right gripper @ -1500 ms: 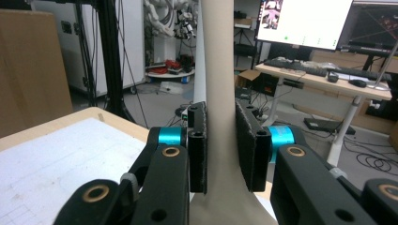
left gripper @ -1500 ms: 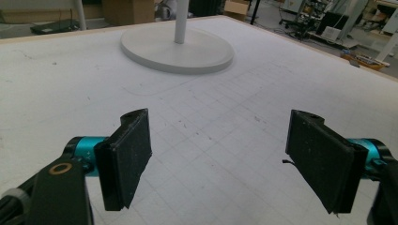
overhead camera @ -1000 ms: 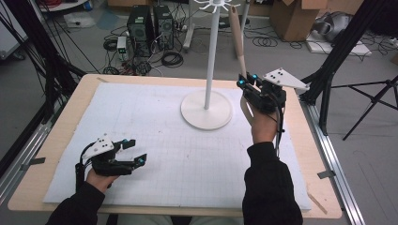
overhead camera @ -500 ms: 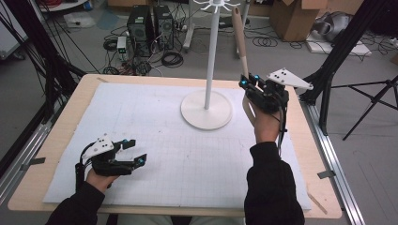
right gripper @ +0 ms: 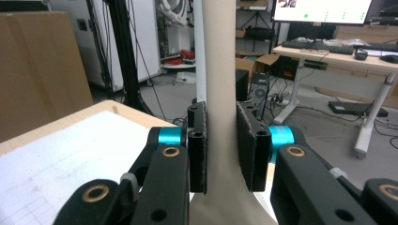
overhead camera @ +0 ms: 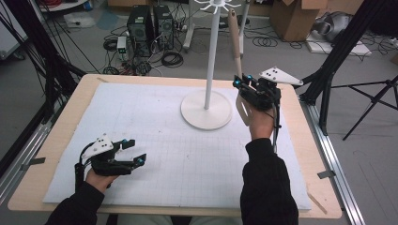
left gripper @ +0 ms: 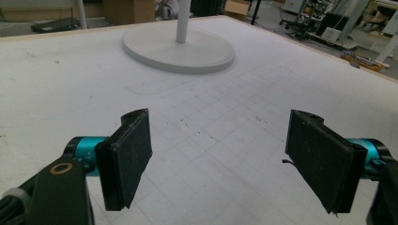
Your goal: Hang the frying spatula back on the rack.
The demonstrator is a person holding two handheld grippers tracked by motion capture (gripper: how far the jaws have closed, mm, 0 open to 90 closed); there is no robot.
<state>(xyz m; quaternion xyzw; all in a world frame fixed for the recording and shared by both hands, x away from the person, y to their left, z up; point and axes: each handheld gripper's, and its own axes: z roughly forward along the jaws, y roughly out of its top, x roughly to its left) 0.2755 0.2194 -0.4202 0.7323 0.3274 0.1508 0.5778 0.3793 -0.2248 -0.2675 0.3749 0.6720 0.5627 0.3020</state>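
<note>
Raised slightly, right gripper (overhead camera: 240, 85) clamps upright wooden spatula (overhead camera: 234, 35); left gripper (overhead camera: 133, 152) jaws apart.

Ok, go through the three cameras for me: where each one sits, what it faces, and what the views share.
High view: above the person's side, looking forward and down on the table; both forearms, left gripper and right gripper show.
Left gripper view: on the left gripper, low over the white mat, facing the stand base; jaws wide apart.
Right gripper view: on the right gripper, raised, facing the room; jaws clamp a beige utensil.
Shared: the high and left gripper views both show the stand base; the high and right gripper views, the utensil.
</note>
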